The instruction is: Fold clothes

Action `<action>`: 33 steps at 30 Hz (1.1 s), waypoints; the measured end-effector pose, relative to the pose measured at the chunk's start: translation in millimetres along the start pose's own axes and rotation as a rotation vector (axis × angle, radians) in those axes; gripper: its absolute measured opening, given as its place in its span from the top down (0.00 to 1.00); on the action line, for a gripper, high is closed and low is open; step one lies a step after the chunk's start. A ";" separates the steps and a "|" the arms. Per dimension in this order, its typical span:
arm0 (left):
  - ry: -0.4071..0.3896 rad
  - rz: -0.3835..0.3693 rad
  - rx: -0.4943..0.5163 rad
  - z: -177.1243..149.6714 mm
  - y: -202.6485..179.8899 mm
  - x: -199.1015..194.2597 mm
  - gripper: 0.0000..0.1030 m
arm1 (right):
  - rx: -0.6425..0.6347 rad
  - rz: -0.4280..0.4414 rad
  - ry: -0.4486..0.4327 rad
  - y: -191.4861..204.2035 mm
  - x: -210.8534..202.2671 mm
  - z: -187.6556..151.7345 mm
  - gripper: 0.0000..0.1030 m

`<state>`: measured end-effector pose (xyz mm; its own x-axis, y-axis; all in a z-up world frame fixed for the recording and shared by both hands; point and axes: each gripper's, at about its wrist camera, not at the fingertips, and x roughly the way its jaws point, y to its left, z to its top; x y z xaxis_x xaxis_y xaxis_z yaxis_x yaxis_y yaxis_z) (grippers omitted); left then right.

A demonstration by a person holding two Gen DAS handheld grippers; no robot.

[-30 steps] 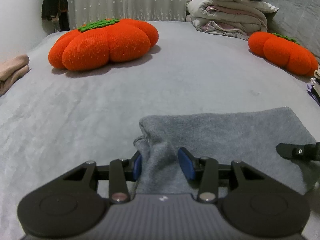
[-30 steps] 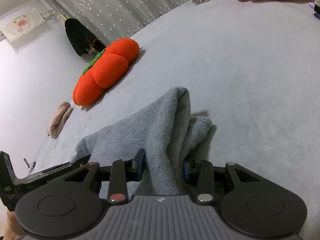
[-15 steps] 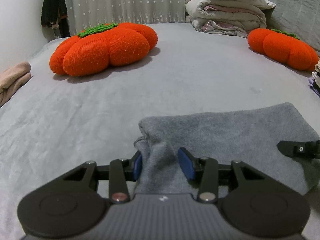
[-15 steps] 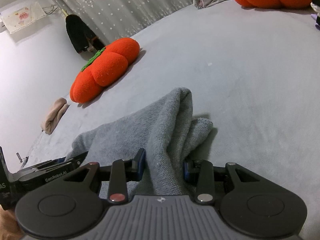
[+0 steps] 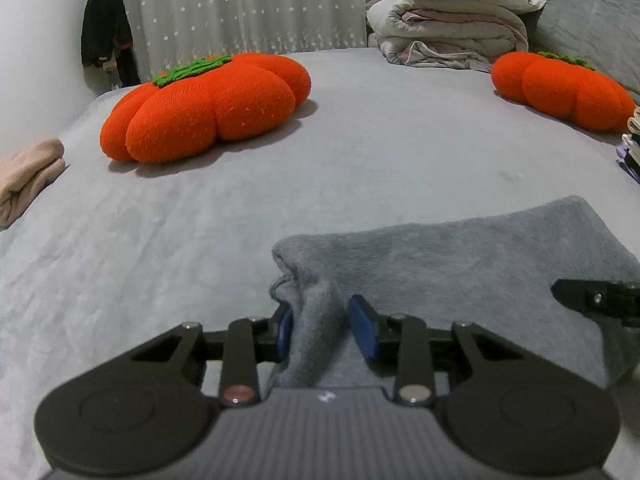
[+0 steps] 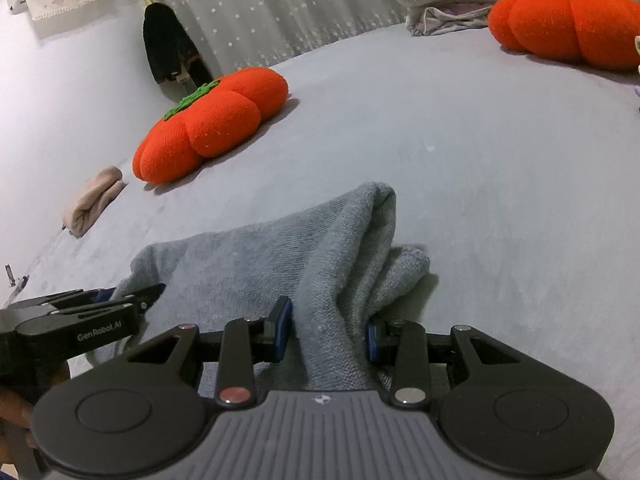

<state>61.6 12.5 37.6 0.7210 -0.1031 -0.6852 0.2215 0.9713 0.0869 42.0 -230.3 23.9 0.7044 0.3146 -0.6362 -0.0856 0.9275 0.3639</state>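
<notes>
Grey plush bedding (image 5: 360,152) carries everything here: a large orange pumpkin cushion (image 5: 204,106) toward its far left corner, a second pumpkin cushion (image 5: 560,84) by the far right edge, and a folded beige cloth (image 5: 28,176) at the left edge. The grey fleece garment (image 5: 460,256) lies at the near edge. The left gripper (image 5: 320,328) has just been closing on its bunched left end, the right gripper (image 6: 326,328) clamped on its raised right fold

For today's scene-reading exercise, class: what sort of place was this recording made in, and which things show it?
Most likely a bedroom. The work surface is a wide bed under a grey cover, a stack of folded quilts sits at its far end, and pumpkin-shaped cushions lie on it before a star-patterned curtain.
</notes>
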 end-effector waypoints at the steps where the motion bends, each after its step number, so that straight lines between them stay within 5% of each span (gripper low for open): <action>1: -0.002 0.002 0.006 -0.3 -0.7 -0.2 0.72 | -0.005 -0.003 -0.001 0.5 -0.6 -0.1 0.65; 33: -0.042 0.017 0.019 0.8 -5.8 -10.5 0.81 | -0.240 -0.110 -0.082 37.3 -14.6 -3.7 0.75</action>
<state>53.3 7.7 44.9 0.7516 -0.0956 -0.6527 0.2206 0.9689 0.1122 25.9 -199.5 44.2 0.7726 0.2009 -0.6023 -0.1631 0.9796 0.1176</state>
